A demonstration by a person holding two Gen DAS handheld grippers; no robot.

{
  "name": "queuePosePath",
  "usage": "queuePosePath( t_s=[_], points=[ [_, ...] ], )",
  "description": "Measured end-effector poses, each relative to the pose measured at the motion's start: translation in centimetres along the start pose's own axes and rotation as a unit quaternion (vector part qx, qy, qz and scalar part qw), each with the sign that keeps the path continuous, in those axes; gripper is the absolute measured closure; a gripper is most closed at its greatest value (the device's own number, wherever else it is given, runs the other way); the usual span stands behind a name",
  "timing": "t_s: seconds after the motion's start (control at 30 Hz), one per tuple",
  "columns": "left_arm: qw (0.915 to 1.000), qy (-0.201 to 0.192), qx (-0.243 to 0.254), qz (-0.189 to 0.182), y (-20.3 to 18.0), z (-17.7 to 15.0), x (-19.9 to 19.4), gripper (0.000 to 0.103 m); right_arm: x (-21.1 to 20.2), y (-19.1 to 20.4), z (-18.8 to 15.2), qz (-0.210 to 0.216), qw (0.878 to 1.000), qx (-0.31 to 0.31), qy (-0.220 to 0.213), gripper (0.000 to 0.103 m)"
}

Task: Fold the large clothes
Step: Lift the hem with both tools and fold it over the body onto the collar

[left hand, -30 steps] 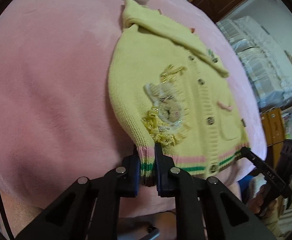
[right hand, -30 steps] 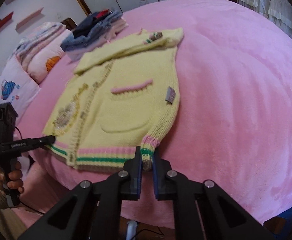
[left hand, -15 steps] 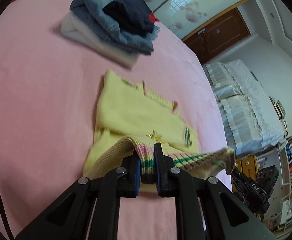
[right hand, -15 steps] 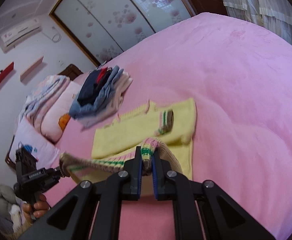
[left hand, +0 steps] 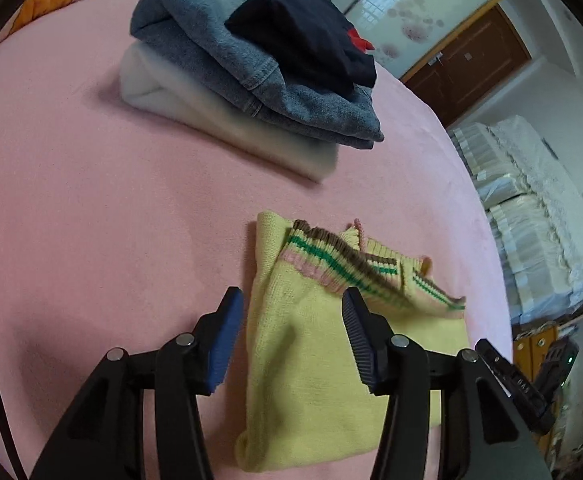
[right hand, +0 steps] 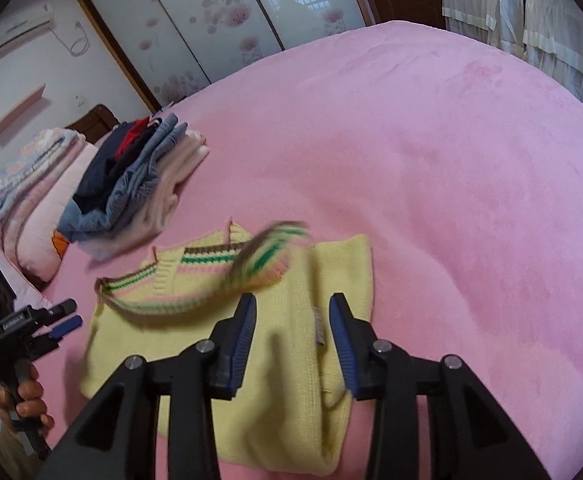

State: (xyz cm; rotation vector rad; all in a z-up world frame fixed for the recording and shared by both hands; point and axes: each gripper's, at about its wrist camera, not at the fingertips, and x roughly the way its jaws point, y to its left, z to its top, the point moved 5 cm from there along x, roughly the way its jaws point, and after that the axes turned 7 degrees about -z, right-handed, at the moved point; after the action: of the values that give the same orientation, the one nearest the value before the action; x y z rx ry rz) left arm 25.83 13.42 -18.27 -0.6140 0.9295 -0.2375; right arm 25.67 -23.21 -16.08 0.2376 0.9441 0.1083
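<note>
The right hand-held gripper (right hand: 292,322) hangs over the folded yellow knitted cardigan (right hand: 283,368) on the pink plush bed (right hand: 431,168), its jaws opening, gripping nothing. The cardigan's striped hem (right hand: 251,264) is blurred. Beyond the cardigan lies a stack of folded clothes (right hand: 131,184); left of it, the left hand-held gripper (right hand: 65,316).

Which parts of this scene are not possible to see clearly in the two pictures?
- Sweater front with buttons: both views, folded under.
- Striped hem: right wrist view, motion blur; whether it has landed is unclear.
- Sweater's near edge: both views, behind the left gripper and right gripper fingers, which are opening.
- Label: right wrist view, too small to read.
- Clothes pile: lower items covered by upper ones.
</note>
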Motion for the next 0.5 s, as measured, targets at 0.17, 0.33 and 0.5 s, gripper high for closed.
queuePosePath(
  t_s=[0.17,0.33,0.5],
  points=[
    [0.9993,0.023,0.03,0.007,-0.1,-0.3,1.7,0.054,1.7,0.3,0.3,-0.001,1.0,-0.008,0.015,0.065],
    [0.9973,0.036,0.06,0.022,-0.3,0.1,3.7,0.054,3.8,-0.2,1.0,-0.004,1.0,-0.009,0.029,0.065],
    [0.9935,0.047,0.096,0.038,-1.0,0.4,5.3,0.081,5.2,-0.3,1.8,-0.002,0.999,-0.012,0.031,0.065]
  ],
)
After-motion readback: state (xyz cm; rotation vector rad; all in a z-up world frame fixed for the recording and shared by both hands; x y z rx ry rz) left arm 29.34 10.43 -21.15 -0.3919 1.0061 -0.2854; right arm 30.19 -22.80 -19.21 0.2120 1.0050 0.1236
